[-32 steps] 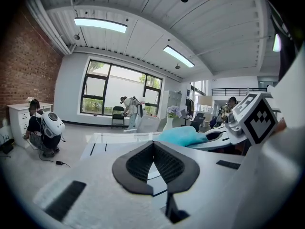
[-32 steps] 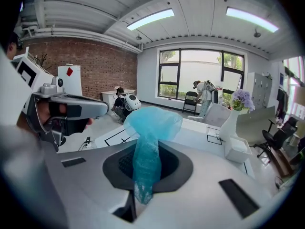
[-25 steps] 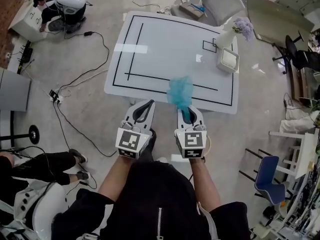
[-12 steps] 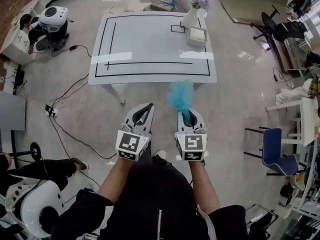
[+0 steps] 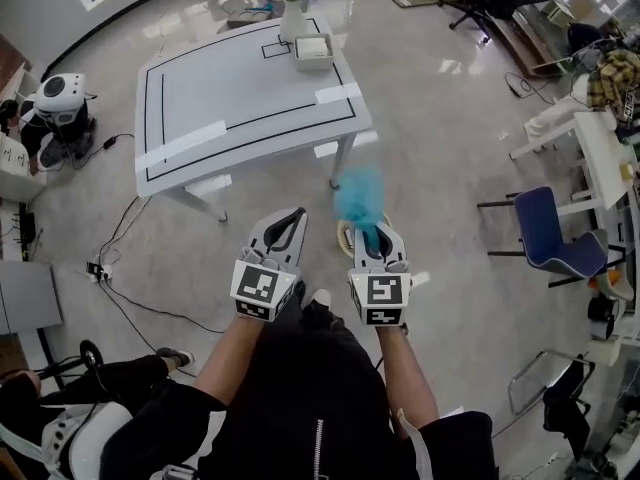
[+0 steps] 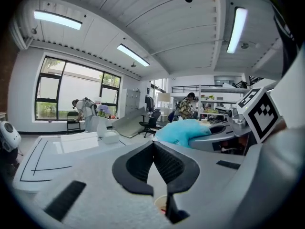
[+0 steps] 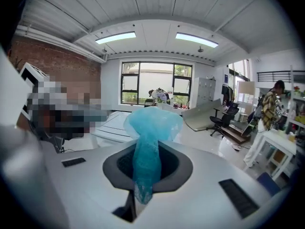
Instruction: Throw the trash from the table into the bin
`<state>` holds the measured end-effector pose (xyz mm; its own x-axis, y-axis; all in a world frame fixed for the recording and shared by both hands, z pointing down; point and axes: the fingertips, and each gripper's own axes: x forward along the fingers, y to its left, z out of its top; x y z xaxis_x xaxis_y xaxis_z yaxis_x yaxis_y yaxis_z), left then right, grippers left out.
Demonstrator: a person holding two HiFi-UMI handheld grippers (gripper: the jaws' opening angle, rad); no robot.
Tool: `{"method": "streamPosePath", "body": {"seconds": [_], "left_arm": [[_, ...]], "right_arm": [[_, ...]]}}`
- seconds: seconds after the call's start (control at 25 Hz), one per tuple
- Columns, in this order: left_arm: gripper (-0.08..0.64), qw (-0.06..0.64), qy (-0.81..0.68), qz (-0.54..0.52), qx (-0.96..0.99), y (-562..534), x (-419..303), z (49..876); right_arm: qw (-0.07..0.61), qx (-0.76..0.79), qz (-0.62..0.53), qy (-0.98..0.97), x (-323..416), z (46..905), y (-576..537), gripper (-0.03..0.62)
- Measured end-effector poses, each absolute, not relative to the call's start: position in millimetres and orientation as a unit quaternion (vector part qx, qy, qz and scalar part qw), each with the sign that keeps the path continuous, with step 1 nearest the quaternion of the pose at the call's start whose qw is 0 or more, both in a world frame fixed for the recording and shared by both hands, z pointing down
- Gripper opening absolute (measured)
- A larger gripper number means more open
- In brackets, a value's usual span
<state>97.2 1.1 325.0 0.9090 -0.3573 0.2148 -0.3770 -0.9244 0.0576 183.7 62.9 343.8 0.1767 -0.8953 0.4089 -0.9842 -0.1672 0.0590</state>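
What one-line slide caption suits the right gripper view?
Right gripper shut on a crumpled blue plastic bag, white table in the background.

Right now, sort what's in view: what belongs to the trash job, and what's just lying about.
Job: teal plastic trash, pinched in the right gripper; round bin on the floor; table.
Lying about: flower vase and white box on the table; blue chair; white domed machine.

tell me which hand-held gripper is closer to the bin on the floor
Right. The right hand-held gripper, shut on the blue trash, overlaps the bin in the head view; the left hand-held gripper, shut and empty, is off to its left.
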Motion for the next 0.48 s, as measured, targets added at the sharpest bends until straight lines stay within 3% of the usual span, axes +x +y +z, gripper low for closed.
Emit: {"method": "streamPosePath", "body": {"seconds": [0.48], "left_arm": [[0.005, 0.034, -0.038, 0.105, 0.993, 22.8, 189.5, 326.9]], "right_arm": [[0.148, 0.829, 0.163, -0.514, 246.9, 354.8, 106.2, 0.025]]}}
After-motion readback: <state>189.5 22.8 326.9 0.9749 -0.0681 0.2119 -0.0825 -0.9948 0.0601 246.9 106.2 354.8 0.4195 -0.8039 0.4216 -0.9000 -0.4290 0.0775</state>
